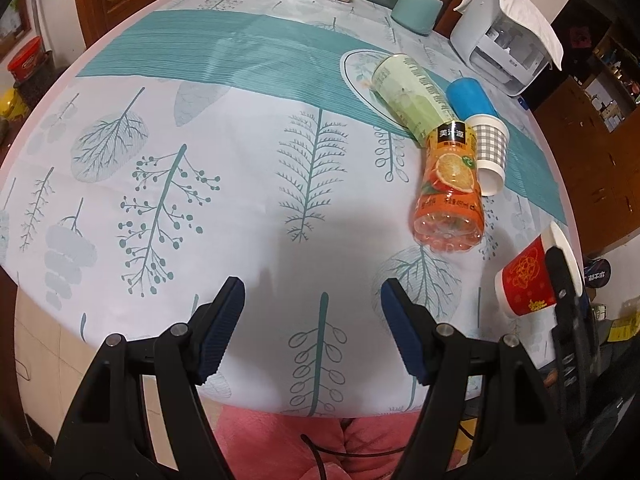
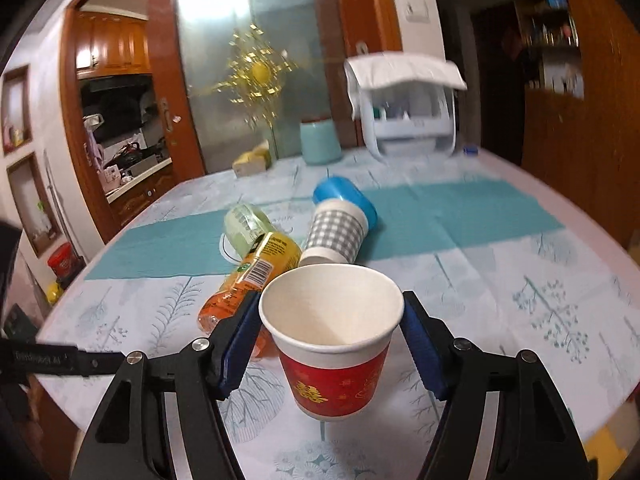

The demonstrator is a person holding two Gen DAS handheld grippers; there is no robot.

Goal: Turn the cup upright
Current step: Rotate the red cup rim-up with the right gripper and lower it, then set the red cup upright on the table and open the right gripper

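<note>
The right gripper has its blue pads closed against the rim of the red paper cup, mouth up and slightly tilted toward the camera, base apparently just above the tablecloth near the table's right front edge (contact cannot be told). The cup's long axis is close to vertical, so only lowering remains. The left gripper hangs wide apart and empty, well away from the cup.

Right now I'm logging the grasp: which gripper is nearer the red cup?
Right. The right gripper grips the red cup between its fingers, mouth up; the left gripper hangs open over the tablecloth, well aside.
</note>
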